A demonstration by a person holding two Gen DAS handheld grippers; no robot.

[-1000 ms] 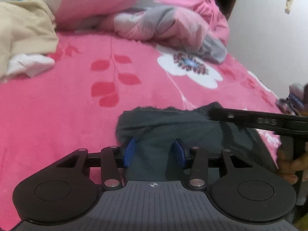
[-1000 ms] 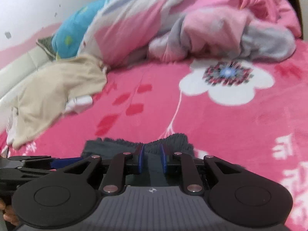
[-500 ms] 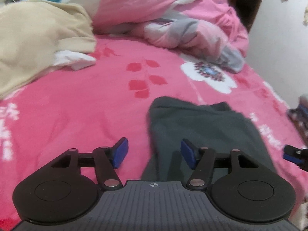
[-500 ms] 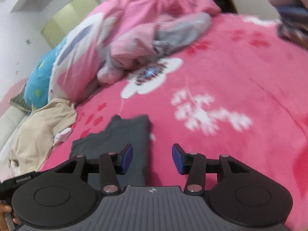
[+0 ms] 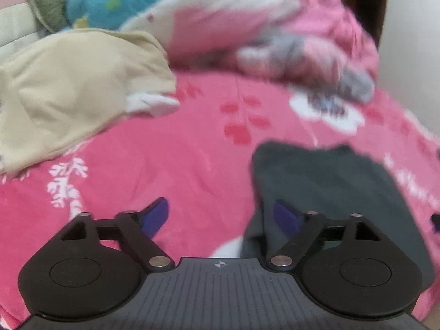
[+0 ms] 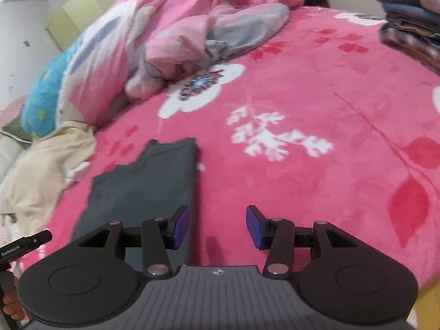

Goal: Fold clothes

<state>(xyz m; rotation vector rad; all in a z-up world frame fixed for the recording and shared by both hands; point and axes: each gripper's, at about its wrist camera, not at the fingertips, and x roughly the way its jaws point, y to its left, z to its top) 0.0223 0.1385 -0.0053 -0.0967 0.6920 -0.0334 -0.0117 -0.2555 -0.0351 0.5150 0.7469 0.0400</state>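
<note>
A dark grey garment [image 5: 335,192] lies folded flat on the pink flowered blanket [image 5: 192,165]; the right wrist view shows the same grey garment [image 6: 148,176] as a narrow strip. My left gripper [image 5: 220,217] is open and empty, hovering over the garment's left edge. My right gripper [image 6: 217,227] is open too, above the blanket just past the garment's right edge. A crumpled beige garment [image 5: 71,93] with a white piece [image 5: 151,103] under it lies to the left. The left gripper's body [image 6: 24,243] and a hand show at the far left of the right wrist view.
A heap of pink and grey bedding [image 6: 209,33] and a blue cushion [image 6: 41,101] fill the back of the bed. A stack of folded clothes [image 6: 412,24] sits at the far right. White wall [image 5: 412,41] borders the bed's right side.
Both grippers opened and let go of the grey garment, which now lies flat. Both then pulled back and apart; the left view swung left toward the beige garment.
</note>
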